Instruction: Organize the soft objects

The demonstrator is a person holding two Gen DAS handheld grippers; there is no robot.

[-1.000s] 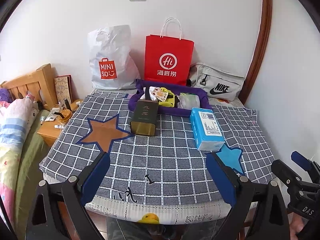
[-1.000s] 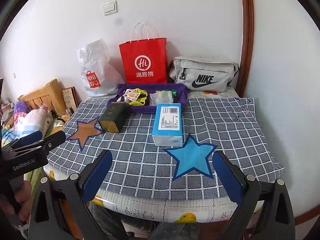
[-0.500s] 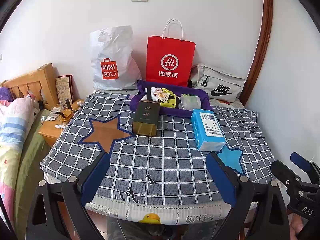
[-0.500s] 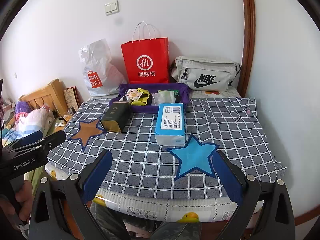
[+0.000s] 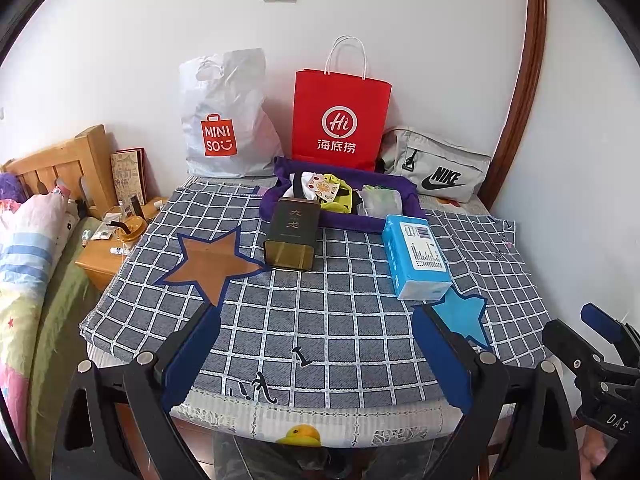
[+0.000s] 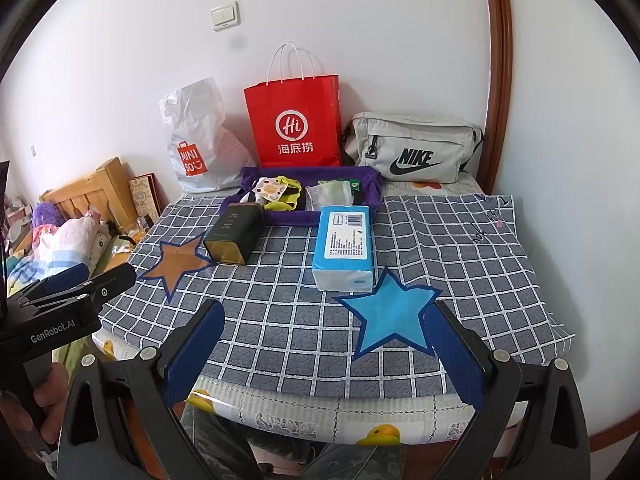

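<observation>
A blue tissue pack (image 5: 416,258) (image 6: 346,246) lies on the checked tablecloth (image 5: 320,312), beside a blue star patch (image 6: 390,316). A dark tin box (image 5: 292,234) (image 6: 234,238) lies to its left, touching the purple tray (image 5: 352,222) (image 6: 288,218). In the tray sit a yellow cloth (image 5: 340,198), a patterned cloth (image 5: 318,186) and a clear pouch (image 5: 382,200). My left gripper (image 5: 316,314) hangs open over the table's near edge, holding nothing. My right gripper (image 6: 326,308) is open too, short of the tissue pack.
A white Miniso bag (image 5: 224,120), a red paper bag (image 5: 340,120) and a grey Nike pouch (image 5: 436,168) stand along the back wall. A wooden nightstand (image 5: 104,258) and a bed (image 5: 24,248) are on the left. A brown star patch (image 5: 210,262) marks the cloth.
Both grippers stay open and nearly still. The right wrist view has drifted slightly, so the scene sits a little further right in it.
</observation>
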